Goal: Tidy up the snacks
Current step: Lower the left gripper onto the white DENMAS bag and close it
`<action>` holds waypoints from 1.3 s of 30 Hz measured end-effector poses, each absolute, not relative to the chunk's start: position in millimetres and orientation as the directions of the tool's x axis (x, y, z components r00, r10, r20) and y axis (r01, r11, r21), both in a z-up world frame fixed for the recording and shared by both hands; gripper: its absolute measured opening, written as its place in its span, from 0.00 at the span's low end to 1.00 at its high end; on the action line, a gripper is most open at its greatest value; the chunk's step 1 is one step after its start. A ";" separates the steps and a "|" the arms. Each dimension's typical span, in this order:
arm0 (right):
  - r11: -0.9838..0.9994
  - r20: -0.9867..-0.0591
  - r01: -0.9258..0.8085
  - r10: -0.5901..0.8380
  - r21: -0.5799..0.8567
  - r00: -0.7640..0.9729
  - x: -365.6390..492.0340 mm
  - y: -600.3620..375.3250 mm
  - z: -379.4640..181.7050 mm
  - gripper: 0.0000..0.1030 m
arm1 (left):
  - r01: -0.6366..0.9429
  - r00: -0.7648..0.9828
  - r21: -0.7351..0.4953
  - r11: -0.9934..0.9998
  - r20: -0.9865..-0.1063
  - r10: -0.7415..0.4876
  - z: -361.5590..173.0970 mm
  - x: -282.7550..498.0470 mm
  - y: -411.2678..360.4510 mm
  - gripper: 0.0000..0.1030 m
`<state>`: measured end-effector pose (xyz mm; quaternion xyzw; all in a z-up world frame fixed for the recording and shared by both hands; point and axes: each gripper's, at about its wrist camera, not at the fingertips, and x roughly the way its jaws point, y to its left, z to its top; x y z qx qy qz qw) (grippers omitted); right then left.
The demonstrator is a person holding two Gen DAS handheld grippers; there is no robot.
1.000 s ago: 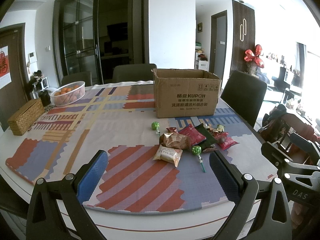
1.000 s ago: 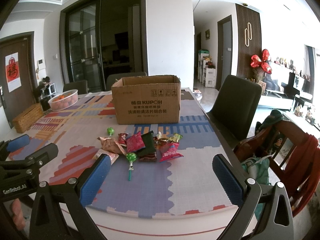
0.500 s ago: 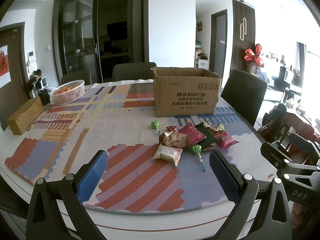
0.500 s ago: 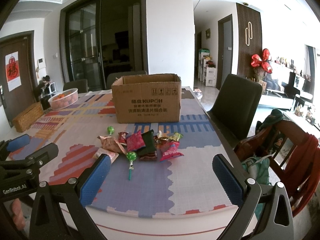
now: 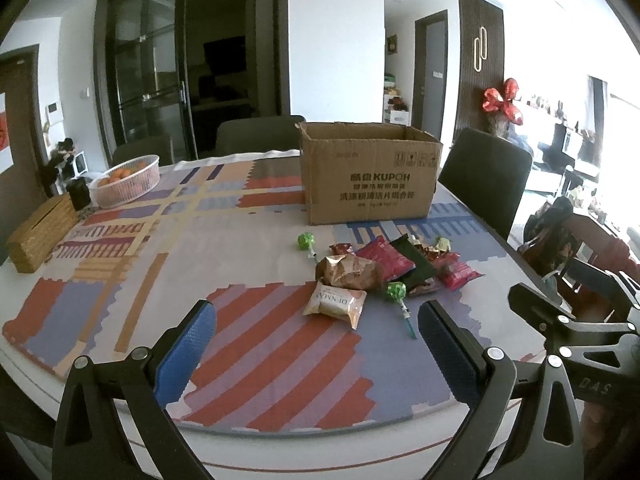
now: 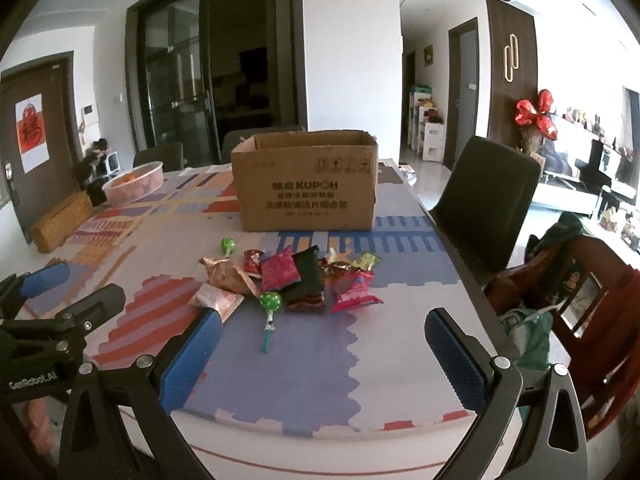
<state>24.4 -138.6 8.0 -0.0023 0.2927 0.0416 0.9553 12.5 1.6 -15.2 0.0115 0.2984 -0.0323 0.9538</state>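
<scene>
Round dining table (image 5: 248, 446), white-rimmed, covered by a patchwork mat of red, purple and tan blocks (image 5: 280, 360): carried every item below.

Open brown corrugated cardboard box printed "KUPOH" (image 5: 370, 184): stood upright at the far middle of the mat, flaps open; its inside was hidden from both views, so contents could not be told. Judged the likely destination for the snacks.

Woven tan rectangular box (image 5: 42, 234): at the table's left edge, contents not visible.

White lattice basket (image 5: 126, 180): far left, holding orange fruit.

Loose heap of snacks (image 6: 296, 280): lay on the mat just in front of the cardboard box, none yet lifted. It comprised a crumpled gold foil bag (image 5: 348, 272), a cream "DENMA" packet (image 5: 334, 305) nearest the left gripper, a magenta packet (image 6: 280, 273), a dark green packet (image 6: 306, 276), a red packet (image 6: 354, 290), small wrapped sweets, and two green-headed lollipops (image 5: 397, 294), one apart at the heap's far left.

Left gripper (image 5: 316, 340) and right gripper (image 6: 324, 346), blue-padded: both spread wide and empty, hovering above the near table edge, short of the heap.

Step judged: the opening approach. The next move called for lowering one gripper over an outlying packet, probably the cream one, and closing on its edge.
</scene>
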 end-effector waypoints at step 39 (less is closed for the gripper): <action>0.950 -0.752 -0.298 0.260 0.088 0.606 146.8 -89.6 -79.0 0.42 | 0.251 0.622 -0.091 0.964 -0.748 -0.232 -100.7 139.9 10.3 0.64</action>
